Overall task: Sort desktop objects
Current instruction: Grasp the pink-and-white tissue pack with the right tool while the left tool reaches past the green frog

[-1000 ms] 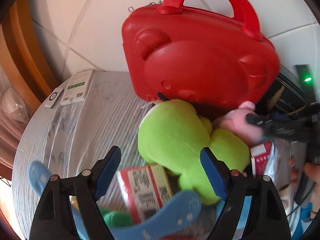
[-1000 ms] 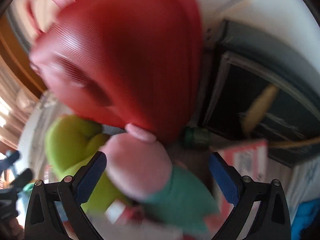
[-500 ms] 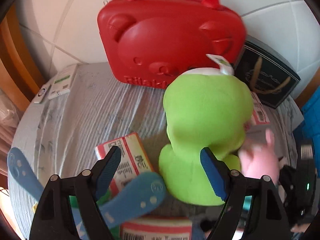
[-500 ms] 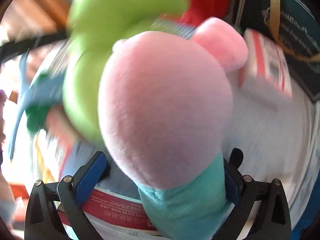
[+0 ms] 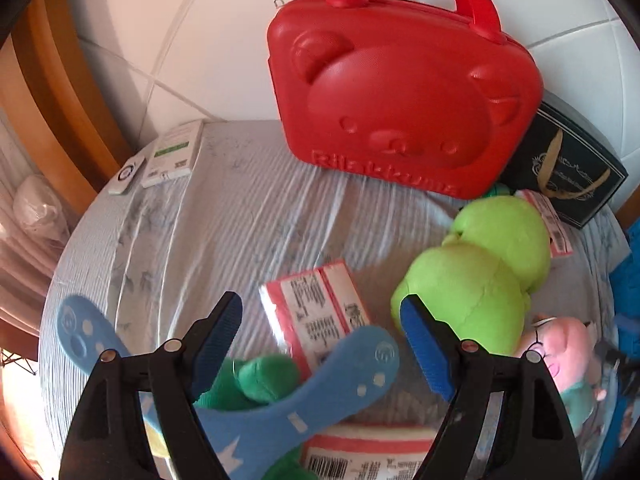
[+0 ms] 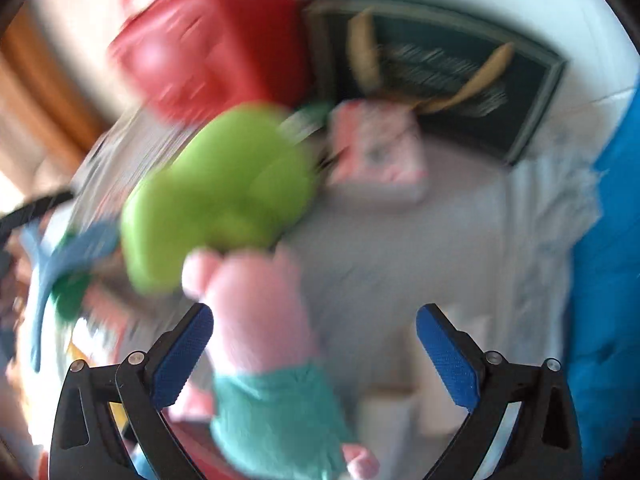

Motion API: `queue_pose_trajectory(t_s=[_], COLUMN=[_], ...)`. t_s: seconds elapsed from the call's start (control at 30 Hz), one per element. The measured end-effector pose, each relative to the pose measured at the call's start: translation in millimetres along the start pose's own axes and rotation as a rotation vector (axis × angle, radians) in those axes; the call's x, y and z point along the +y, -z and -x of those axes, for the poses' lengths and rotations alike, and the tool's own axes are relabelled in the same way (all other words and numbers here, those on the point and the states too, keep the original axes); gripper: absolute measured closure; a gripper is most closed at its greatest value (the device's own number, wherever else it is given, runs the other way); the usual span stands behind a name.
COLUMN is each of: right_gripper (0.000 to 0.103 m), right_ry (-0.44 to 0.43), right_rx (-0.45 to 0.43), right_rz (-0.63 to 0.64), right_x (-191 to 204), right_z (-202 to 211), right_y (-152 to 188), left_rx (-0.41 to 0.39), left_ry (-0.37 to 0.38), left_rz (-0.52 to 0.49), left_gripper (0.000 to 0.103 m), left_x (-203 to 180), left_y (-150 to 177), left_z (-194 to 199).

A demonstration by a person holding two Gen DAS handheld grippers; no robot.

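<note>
On red case [image 5: 400,92] front: "Rilakkuma"; L & R fingers wide apart, empty.

A glossy red bear-faced case [image 5: 400,92], a lime-green plush [image 5: 480,276], a pink plush pig [image 6: 256,312] in teal clothing, red-and-white printed packets [image 5: 316,312], and a pale grey, faintly striped tabletop [image 5: 224,232] cover.

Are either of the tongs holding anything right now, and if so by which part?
Nothing is held. The left tongs stand open over the clutter. The right tongs are open too; the pink plush lies beside one pad, ungripped.
</note>
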State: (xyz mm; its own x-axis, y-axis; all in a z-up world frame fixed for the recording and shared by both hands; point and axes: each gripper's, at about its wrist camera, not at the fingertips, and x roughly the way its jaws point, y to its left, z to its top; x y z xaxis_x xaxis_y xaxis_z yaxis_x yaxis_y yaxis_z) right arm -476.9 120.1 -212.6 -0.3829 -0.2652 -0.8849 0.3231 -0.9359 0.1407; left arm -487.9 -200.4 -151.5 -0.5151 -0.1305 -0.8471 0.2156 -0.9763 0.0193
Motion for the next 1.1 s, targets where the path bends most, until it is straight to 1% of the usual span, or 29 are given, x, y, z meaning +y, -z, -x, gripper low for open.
queue_pose_trajectory(t_s=[0.03,0.1,0.17,0.2,0.23,0.3,0.33,0.4,0.47,0.5,0.53,0.57,0.6,0.63,0.67,0.7,0.73,0.77,0.83,0.87,0.9,0.93,0.97,1.0,1.07,1.1], right_gripper=[0.0,0.0,0.0,0.0,0.0,0.0,0.0,0.0,0.0,0.0,0.002,0.005,0.01,0.011,0.011,0.011,0.01,0.009,0.009,0.009,0.009,0.009,0.009,0.009,0.012,0.018], right_ry=[0.025,0.076,0.157,0.162,0.144,0.086,0.069,0.067,0.071,0.091,0.103,0.097,0.09,0.102,0.144,0.163,0.183,0.21,0.273,0.26,0.228,0.157,0.111,0.094,0.088,0.063], right_rx=[-0.026,-0.057,-0.041,-0.023,-0.006,0.013,0.005,-0.003,0.063,0.075,0.091,0.132,0.16,0.16,0.163,0.164,0.162,0.155,0.124,0.062,0.025,-0.037,-0.078,-0.095,-0.089,-0.068], right_rz=[-0.024,-0.043,-0.036,-0.039,-0.048,-0.068,-0.063,-0.034,-0.004,0.01,0.004,-0.048,-0.094,-0.099,-0.102,-0.114,-0.139,-0.157,-0.164,-0.169,-0.173,-0.173,-0.162,-0.143,-0.076,-0.049], right_x=[-10.1,-18.2,-17.3,-18.0,-21.2,-24.5,-23.0,-19.1,-17.4,-18.6,-23.7,-34.7,-45.5,-50.0,-57.3,-62.0,-68.8,-74.2,-76.9,-76.1,-74.6,-70.5,-64.9,-59.2,-42.3,-34.4], right_z=[-4.9,-17.9,-48.9,-66.8,-77.4,-94.3,-103.2,-114.5,-136.9,-143.2,-147.8,-150.9,-149.3,-144.9,-135.3,-129.5,-120.5,-109.4,-89.1,-70.0,-59.5,-43.9,-35.9,-36.6,-53.3,-69.0], right_y=[-21.5,-43.9,-73.9,-89.6,-95.1,-106.9,-114.9,-124.1,-129.1,-128.4,-125.2,-117.8,-106.7,-99.0,-83.1,-73.9,-61.0,-48.0,-34.9,-32.1,-32.8,-38.4,-46.2,-54.5,-81.1,-92.6], left_rx=[-0.006,-0.002,0.001,0.002,0.002,-0.002,-0.004,0.005,0.044,0.08,0.115,0.13,0.105,0.089,0.087,0.086,0.08,0.065,0.044,0.036,0.029,0.028,0.032,0.037,0.068,0.106], left_ry=[0.006,0.024,0.067,0.087,0.093,0.071,0.052,0.027,0.029,0.041,0.059,0.072,0.079,0.099,0.131,0.16,0.173,0.182,0.155,0.152,0.158,0.164,0.178,0.196,0.235,0.255], left_rz=[-0.004,-0.004,-0.011,-0.025,-0.046,-0.093,-0.104,-0.115,-0.116,-0.124,-0.139,-0.153,-0.168,-0.204,-0.244,-0.274,-0.292,-0.313,-0.324,-0.332,-0.342,-0.341,-0.342,-0.347,-0.366,-0.39], left_gripper=[0.022,0.022,0.022,0.022,0.022,0.022,0.022,0.022,0.022,0.022,0.022,0.021,0.021,0.021,0.021,0.021,0.021,0.021,0.021,0.021,0.022,0.022,0.022,0.022,0.022,0.022], left_x=[-3.5,-12.7,-25.0,-33.9,-43.1,-63.4,-72.6,-88.7,-101.9,-110.0,-117.0,-123.1,-127.3,-131.7,-135.8,-138.8,-140.5,-142.1,-142.4,-141.8,-140.4,-139.3,-137.6,-136.7,-137.5,-143.3], left_y=[-3.9,-10.3,-17.4,-22.5,-27.9,-41.2,-47.9,-59.5,-66.7,-67.3,-65.6,-61.6,-56.2,-49.5,-42.0,-31.8,-24.1,-16.6,-5.1,-1.3,1.0,2.2,3.0,4.2,4.3,8.8], left_z=[-2.8,-10.9,-19.1,-24.6,-30.8,-47.7,-57.2,-79.3,-102.4,-114.5,-121.9,-124.1,-117.8,-109.6,-102.1,-93.1,-86.0,-77.7,-61.7,-54.6,-48.2,-43.2,-38.3,-35.8,-35.5,-37.9])
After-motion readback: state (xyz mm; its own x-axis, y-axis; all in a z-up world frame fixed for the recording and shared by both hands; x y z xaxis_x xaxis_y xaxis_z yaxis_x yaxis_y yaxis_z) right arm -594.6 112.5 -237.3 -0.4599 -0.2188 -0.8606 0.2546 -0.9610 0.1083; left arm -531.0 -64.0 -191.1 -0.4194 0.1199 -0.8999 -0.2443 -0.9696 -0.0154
